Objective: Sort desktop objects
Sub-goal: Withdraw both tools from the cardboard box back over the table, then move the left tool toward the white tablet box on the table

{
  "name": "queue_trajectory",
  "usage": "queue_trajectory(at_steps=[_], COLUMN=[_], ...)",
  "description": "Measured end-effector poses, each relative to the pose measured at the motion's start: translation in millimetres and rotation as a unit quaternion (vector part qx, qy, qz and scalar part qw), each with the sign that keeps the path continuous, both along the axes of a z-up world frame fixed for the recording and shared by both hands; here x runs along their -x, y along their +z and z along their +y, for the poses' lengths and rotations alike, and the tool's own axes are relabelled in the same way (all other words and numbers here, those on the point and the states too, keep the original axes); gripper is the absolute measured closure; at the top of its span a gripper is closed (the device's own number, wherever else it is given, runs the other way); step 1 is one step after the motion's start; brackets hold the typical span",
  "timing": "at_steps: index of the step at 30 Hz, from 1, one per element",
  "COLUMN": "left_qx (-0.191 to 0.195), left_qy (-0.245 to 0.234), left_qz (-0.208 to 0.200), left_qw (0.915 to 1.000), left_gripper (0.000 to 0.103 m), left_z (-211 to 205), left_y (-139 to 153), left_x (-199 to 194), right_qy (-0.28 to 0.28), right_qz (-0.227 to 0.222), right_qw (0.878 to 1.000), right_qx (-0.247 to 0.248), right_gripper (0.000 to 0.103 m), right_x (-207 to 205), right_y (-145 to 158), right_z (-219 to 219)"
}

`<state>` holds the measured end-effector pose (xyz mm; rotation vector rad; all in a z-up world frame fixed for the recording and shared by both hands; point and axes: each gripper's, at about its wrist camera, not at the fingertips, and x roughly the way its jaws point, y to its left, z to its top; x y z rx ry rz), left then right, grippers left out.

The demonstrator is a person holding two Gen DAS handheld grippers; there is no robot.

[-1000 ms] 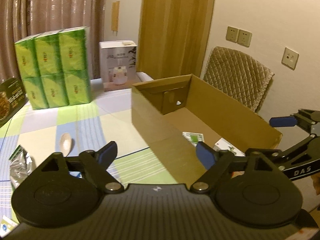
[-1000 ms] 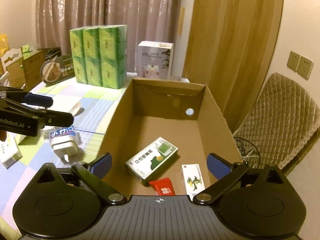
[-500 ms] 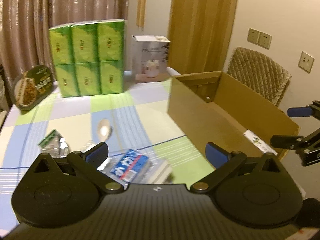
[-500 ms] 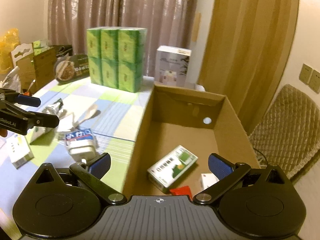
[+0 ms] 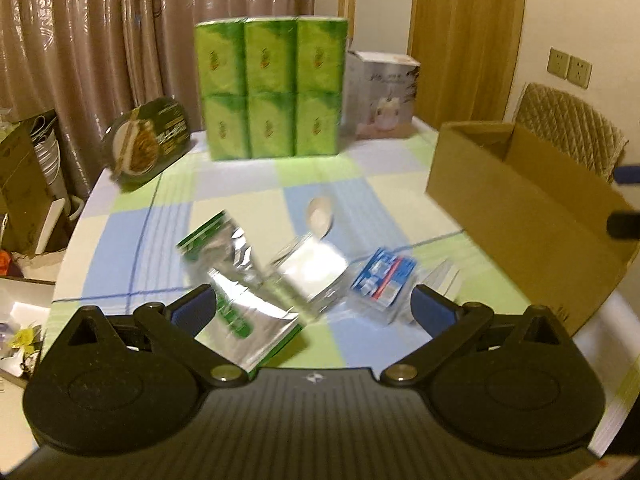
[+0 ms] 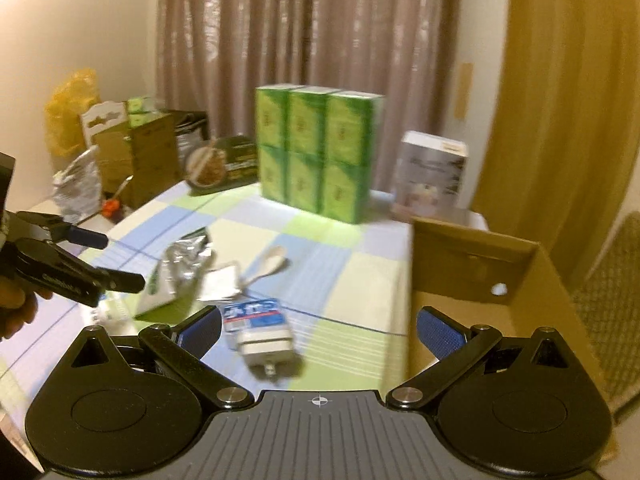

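Both claws are wide apart and hold nothing. The left gripper hangs over a foil pouch, the right gripper over a white plug. I judge the reaching step is in hand; next each must go down and close. The box waits at the right of the checked table, with green packs and a curtain behind.

We see the table with a stack of packs at the back, a round tray leaning to its left and a box to its right. Nearer to us lie a foil bag, a spoon and a small pack, close together. The big cardboard box stands on the right side of the table
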<state>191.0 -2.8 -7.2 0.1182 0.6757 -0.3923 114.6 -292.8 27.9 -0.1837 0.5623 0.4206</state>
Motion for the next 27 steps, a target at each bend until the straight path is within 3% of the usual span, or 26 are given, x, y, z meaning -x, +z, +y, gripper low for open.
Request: queue_trajectory(at_steps=[11,19,27], left_qx=[-0.026,-0.06,-0.047], left_qy=[0.004,-0.022,-0.039], left_qz=[0.052,0.081,0.096], left_qw=[0.9983,0.9947,0.9935], left_gripper=[0.002,0.001,0.001], left_z=[72,76,83], left_y=[-51,-79,-85], left_x=[24,26,8], right_qy=[0.057,0.062,0.055], right_qz=[0.036,0.067,0.084], right_qw=[0.998,0.996,0.995], right_qx=[0.017,0.023,0.026], right_gripper=[0.002,0.002,0.002], right_x=[0,-7,-16], right_y=[-48,-79,-96], right_z=[43,53,50])
